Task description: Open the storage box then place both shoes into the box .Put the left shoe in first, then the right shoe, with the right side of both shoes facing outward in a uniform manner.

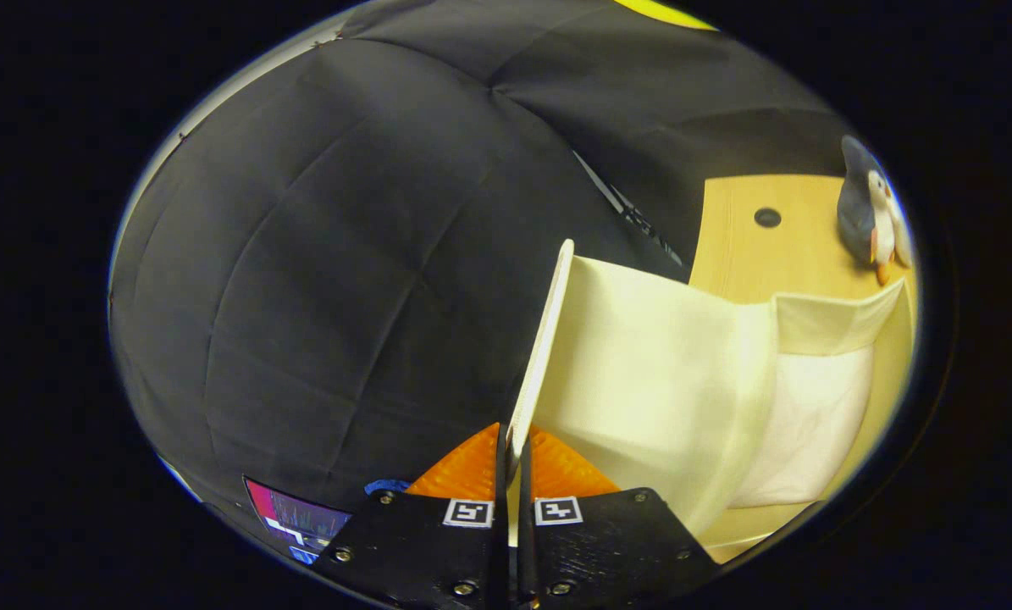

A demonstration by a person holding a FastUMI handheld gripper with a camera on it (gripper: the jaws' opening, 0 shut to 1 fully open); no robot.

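My gripper (512, 440) is shut on the edge of the storage box's white lid (544, 339), which stands raised on edge and runs straight ahead from the fingers. To the right of the lid lies the open cream storage box (666, 381), with its inner walls and pale bottom showing. The box rests on a light wooden table (776, 246). I see nothing inside the box.
A plush penguin (870, 212) stands on the table beyond the box, at its far right. A dark round hole (767, 218) is in the tabletop near it. The black cloth wall (345, 254) hangs to the left of the lid and behind it.
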